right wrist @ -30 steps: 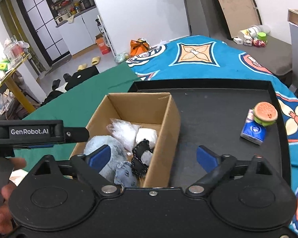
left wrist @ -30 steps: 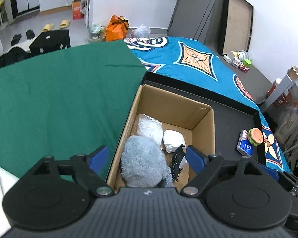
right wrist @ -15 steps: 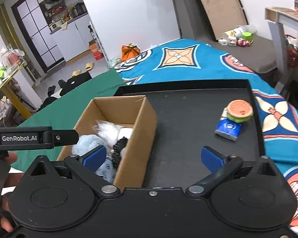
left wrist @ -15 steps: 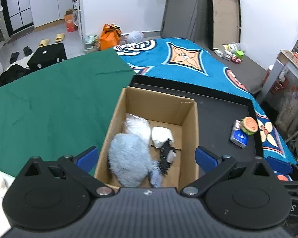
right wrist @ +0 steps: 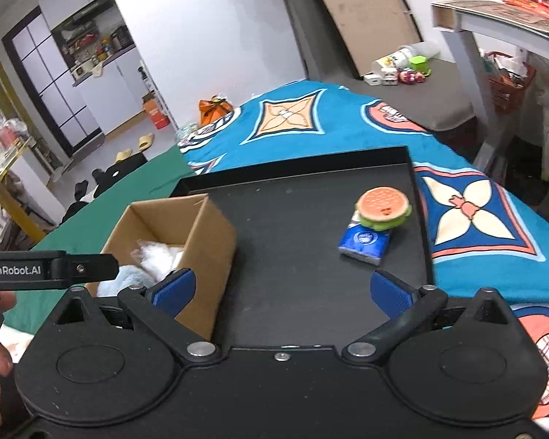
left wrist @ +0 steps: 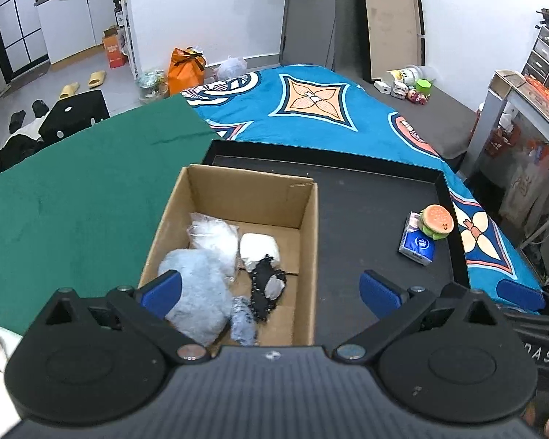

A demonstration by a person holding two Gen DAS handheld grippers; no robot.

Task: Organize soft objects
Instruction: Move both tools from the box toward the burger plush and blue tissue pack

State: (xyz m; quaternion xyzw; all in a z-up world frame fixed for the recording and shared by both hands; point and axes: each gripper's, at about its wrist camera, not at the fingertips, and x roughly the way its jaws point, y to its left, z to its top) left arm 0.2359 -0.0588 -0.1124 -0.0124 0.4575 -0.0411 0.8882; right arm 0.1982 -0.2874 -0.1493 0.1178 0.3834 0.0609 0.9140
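Observation:
A cardboard box [left wrist: 307,230] stands on the left of a black tray [left wrist: 369,205]. In it lie a blue-grey plush [left wrist: 197,292], a clear bag of white stuffing [left wrist: 212,236], a white pack [left wrist: 260,250] and a black-and-white soft thing [left wrist: 269,285]. A burger plush [right wrist: 382,206] rests on a blue tissue pack [right wrist: 364,243] at the tray's right. My left gripper [left wrist: 269,292] is open and empty above the box's near end. My right gripper [right wrist: 282,289] is open and empty over the tray, right of the box [right wrist: 208,234].
The tray lies on a bed with a green cloth [left wrist: 73,197] at left and a blue patterned blanket [left wrist: 311,109] behind and right. A desk [right wrist: 494,14] stands at the far right. Bags and slippers lie on the floor beyond.
Both grippers have pulled back and swung right. The left one opened wider and rose from the blue-grey plush, which stays in the box. The burger plush came closer to centre in the right view.

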